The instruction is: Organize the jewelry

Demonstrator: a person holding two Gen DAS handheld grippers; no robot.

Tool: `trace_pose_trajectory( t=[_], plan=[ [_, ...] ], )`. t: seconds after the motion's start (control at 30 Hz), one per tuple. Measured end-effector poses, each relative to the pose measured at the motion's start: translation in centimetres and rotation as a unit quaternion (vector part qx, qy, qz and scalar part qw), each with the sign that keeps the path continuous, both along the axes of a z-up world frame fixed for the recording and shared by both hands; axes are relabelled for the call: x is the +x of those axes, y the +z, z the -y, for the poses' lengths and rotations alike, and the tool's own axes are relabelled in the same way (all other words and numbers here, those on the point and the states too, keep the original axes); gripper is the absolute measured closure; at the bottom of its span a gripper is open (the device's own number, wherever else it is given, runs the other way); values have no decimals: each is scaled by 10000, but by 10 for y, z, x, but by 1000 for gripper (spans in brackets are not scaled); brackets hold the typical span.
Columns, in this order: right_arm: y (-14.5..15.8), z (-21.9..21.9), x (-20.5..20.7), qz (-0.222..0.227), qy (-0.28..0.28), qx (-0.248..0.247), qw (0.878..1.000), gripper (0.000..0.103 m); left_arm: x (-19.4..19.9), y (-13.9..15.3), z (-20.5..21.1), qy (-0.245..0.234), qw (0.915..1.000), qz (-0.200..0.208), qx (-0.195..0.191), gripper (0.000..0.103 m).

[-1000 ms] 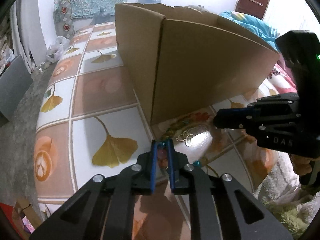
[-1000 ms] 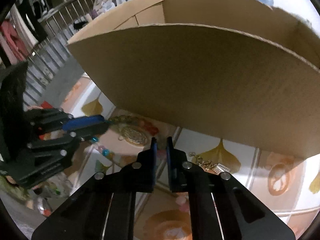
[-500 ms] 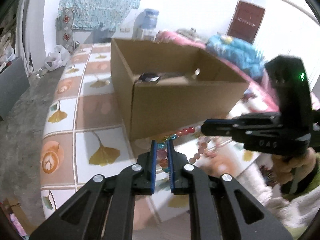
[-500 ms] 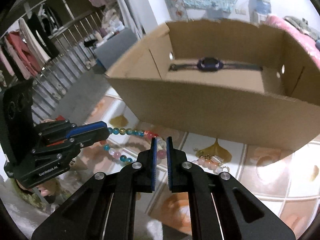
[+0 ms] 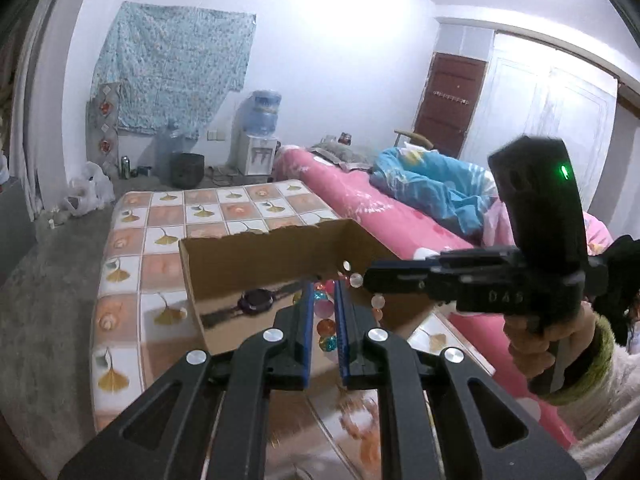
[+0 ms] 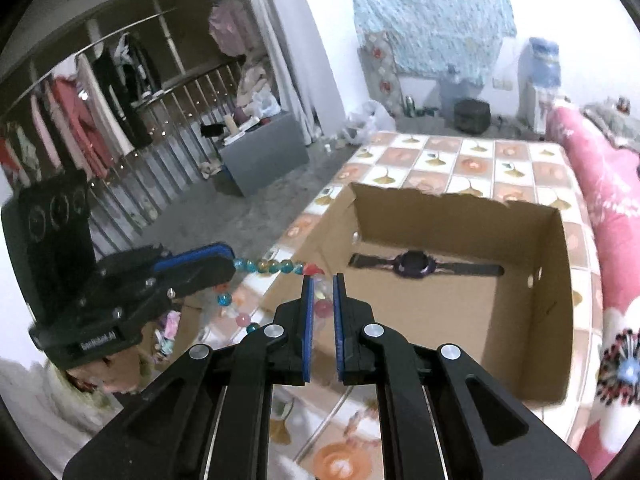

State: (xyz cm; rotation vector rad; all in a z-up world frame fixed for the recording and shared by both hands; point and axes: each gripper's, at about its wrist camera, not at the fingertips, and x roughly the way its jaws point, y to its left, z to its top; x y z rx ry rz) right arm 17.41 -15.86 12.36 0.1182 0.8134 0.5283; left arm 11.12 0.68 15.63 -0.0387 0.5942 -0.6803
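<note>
Both grippers hold one string of coloured glass beads [image 6: 276, 267] stretched between them, lifted beside the near left corner of an open cardboard box [image 6: 532, 320]. My left gripper [image 5: 323, 300] is shut on the beads [image 5: 325, 326]; it also shows at the left of the right wrist view [image 6: 224, 260]. My right gripper [image 6: 321, 300] is shut on the same string; it shows in the left wrist view [image 5: 372, 278]. A dark wristwatch [image 6: 416, 266] lies flat on the box floor, seen too in the left wrist view [image 5: 256, 301].
The box stands on a table with a ginkgo-leaf tiled cloth [image 6: 472, 160]. More small jewelry [image 6: 166, 332] lies on the cloth below the left gripper. A pink bed [image 5: 384, 208] runs along the right side. A grey cabinet [image 6: 264, 156] and a clothes rack stand on the left.
Both grippers have risen from table level with the bead string between them, from low in front of the box wall to above its rim, so the box's inside and the watch now show.
</note>
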Motion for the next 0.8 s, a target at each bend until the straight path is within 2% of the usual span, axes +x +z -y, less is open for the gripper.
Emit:
trace_pose_trajectory(
  t=[0.13, 0.23, 0.33, 0.4, 0.43, 0.5, 0.57, 0.8],
  plan=[
    [-16, 9, 47, -685, 5, 109, 9976, 96, 43, -21, 12, 141, 9985, -398, 352, 93],
    [-42, 3, 73, -1223, 73, 54, 9924, 96, 66, -45, 20, 173, 9950, -762, 619, 93],
    [-64, -11, 87, -1513, 155, -263, 9880, 95, 76, -64, 25, 191, 9909, -968, 914, 93],
    [-77, -17, 94, -1682, 189, -260, 9852, 92, 78, -70, 24, 212, 9902, -996, 952, 92],
    [-79, -17, 94, -1708, 196, -253, 9848, 92, 77, -71, 23, 209, 9903, -999, 946, 91],
    [-79, -17, 93, -1634, 169, -287, 9860, 91, 76, -71, 19, 291, 9903, -968, 958, 82],
    [-73, -14, 89, -1535, 165, -268, 9877, 90, 74, -69, 13, 381, 9908, -905, 927, 78],
    [-37, 26, 51, -793, -218, -201, 9964, 79, 51, -54, -15, 699, 9937, -599, 633, 57]
  ],
)
